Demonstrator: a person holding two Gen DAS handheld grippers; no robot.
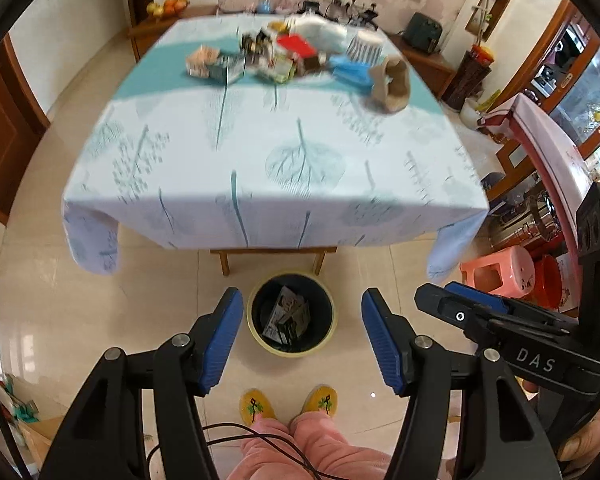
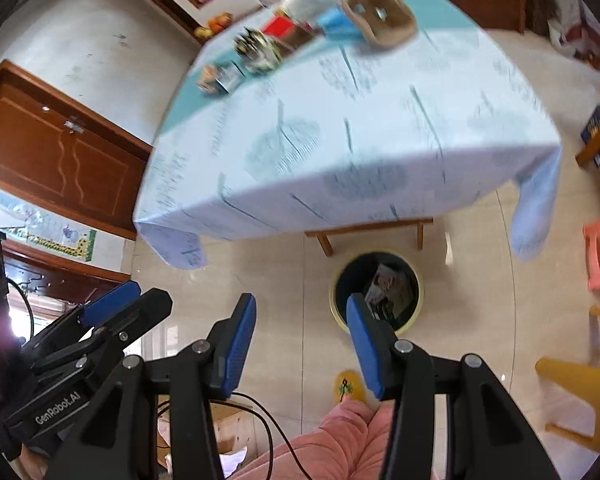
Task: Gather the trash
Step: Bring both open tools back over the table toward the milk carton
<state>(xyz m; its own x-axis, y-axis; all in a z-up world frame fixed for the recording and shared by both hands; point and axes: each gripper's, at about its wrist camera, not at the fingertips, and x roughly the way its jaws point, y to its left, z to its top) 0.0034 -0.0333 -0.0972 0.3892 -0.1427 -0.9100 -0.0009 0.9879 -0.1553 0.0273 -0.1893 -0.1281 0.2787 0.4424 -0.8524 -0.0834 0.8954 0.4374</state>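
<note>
I have both grippers held out over the floor in front of the table (image 1: 260, 184), and neither one is carrying anything. My left gripper (image 1: 302, 344) has its blue pads spread wide, and in its own camera the bin (image 1: 292, 314) sits on the tiles right between them, close to the table's near edge. My right gripper (image 2: 302, 346) is spread wide as well; from its camera the bin (image 2: 376, 292) appears just past its right-hand pad, which covers part of the rim. The bin is dark inside with a pale yellow rim, and some crumpled printed packaging (image 1: 286, 318) already lies in it. The rest of the trash (image 1: 276, 54) is still up on the table, clustered along the far side of the leaf-print tablecloth (image 1: 204, 152): small cartons, a red box (image 1: 296, 46), a blue pack (image 1: 350, 68) and a brown cardboard cup carrier (image 1: 392, 84) near the right edge. That part of both views is blurred, so I cannot make out the smaller pieces. Below the grippers I see pink trousers (image 1: 300, 444) and yellow slippers (image 1: 258, 404), and a pink plastic stool (image 1: 496, 272) stands to the right of the table.
</note>
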